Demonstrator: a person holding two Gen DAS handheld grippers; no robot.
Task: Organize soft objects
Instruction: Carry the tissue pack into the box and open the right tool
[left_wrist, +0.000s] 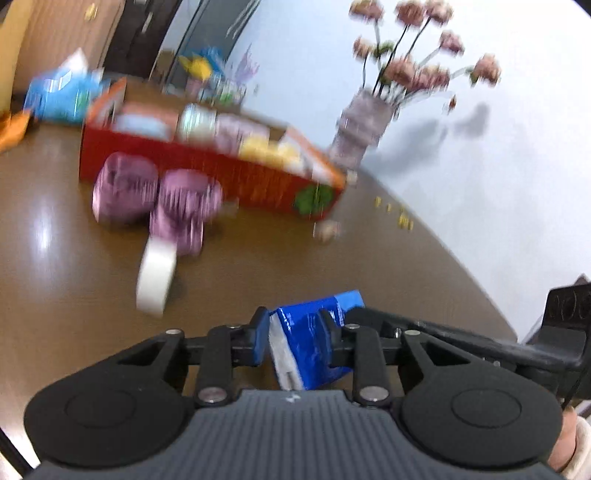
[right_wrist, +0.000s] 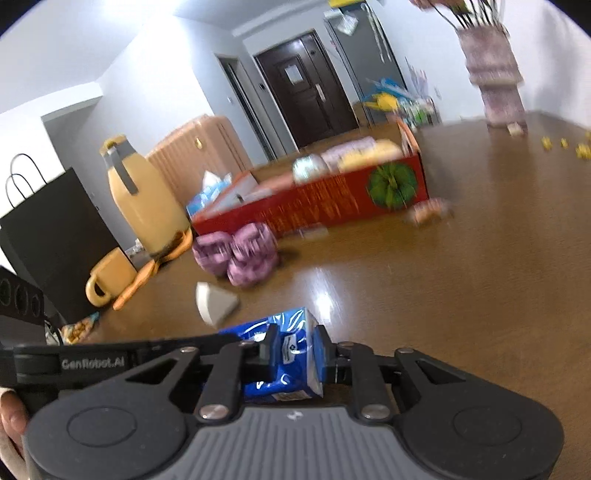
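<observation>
Both hand-held grippers have hold of one blue plastic packet (left_wrist: 310, 343) between them. The left hand-held gripper (left_wrist: 295, 334) is narrowly parted, with its pads on one end; the right hand-held gripper (right_wrist: 295, 350) clamps the other end, jaws nearly closed. The packet sits at the near edge of the brown tabletop (right_wrist: 461, 277). Farther off lie a white roll (left_wrist: 155, 277), purple soft bundles (right_wrist: 240, 258) and a red box (right_wrist: 332, 206) filled with items. Only the right view shows the yellow jug (right_wrist: 144, 199), mug (right_wrist: 107, 280) and black bag (right_wrist: 55, 236) at far left; the left view shows the whole flower vase (left_wrist: 360, 125).
</observation>
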